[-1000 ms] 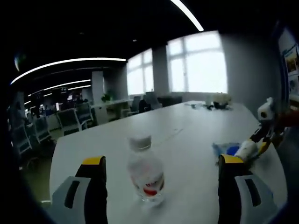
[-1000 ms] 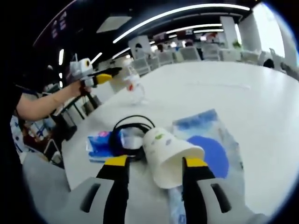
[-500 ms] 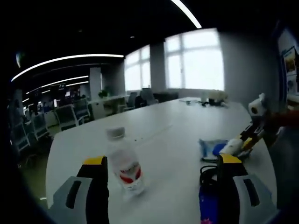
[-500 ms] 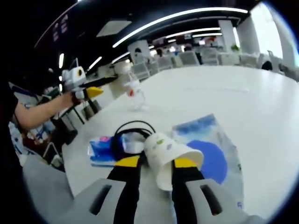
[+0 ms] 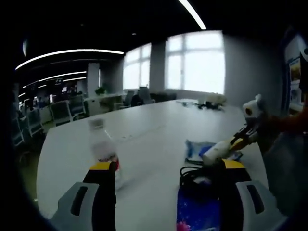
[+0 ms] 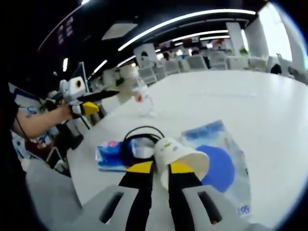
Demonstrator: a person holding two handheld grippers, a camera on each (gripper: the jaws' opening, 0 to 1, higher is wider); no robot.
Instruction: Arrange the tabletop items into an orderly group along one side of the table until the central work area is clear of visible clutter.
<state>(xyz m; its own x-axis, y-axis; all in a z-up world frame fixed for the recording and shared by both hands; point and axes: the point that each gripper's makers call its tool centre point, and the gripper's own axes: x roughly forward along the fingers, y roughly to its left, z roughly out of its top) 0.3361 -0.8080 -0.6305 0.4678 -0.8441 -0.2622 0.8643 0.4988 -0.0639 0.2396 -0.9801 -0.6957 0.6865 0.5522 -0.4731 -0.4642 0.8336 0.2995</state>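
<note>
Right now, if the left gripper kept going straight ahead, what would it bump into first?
Probably nothing soon: between the left gripper jaws lies bare white table. The water bottle stands by its left jaw and the black cable by its right, so either might brush.

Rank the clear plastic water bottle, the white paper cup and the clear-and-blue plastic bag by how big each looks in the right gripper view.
1. Clear-and-blue plastic bag, flat on the table, looks largest.
2. White paper cup, lying on its side.
3. Clear plastic water bottle, looks smallest, though it stands farthest from the camera, so its true size against the cup is unsure.

paper cup (image 6: pixel 180 156) white, on its side | bottle (image 6: pixel 143 99) clear, upright | blue pack (image 6: pixel 111 155) flat
</note>
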